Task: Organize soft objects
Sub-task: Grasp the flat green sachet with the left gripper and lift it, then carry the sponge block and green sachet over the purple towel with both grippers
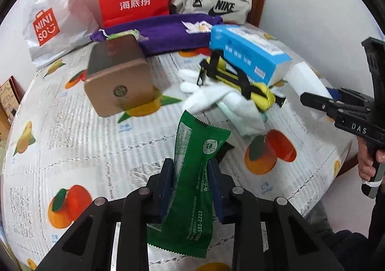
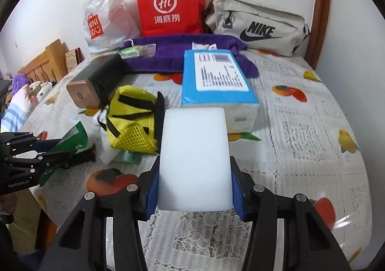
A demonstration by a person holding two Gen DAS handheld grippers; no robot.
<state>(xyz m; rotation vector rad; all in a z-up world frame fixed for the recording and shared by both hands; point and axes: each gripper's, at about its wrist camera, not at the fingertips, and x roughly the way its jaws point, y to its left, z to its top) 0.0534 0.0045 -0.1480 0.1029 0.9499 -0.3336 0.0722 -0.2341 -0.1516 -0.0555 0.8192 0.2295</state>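
Note:
My left gripper [image 1: 191, 181] is shut on a green foil packet [image 1: 192, 174] and holds it above the fruit-print tablecloth [image 1: 84, 145]. My right gripper [image 2: 195, 189] is shut on a white foam sponge block [image 2: 193, 157] and holds it above the table. The left gripper [image 2: 36, 155] with the green packet [image 2: 69, 138] shows at the left of the right wrist view. The right gripper [image 1: 336, 107] with the white block [image 1: 305, 78] shows at the right of the left wrist view.
A yellow mesh pouch [image 2: 132, 116] lies on white gloves [image 1: 211, 100]. A blue tissue pack [image 2: 216, 78], a brown box [image 1: 118, 76], a purple towel [image 2: 182, 51], a red paper bag [image 2: 168, 3], a Miniso bag [image 2: 105, 15] and a Nike bag [image 2: 257, 25] stand behind.

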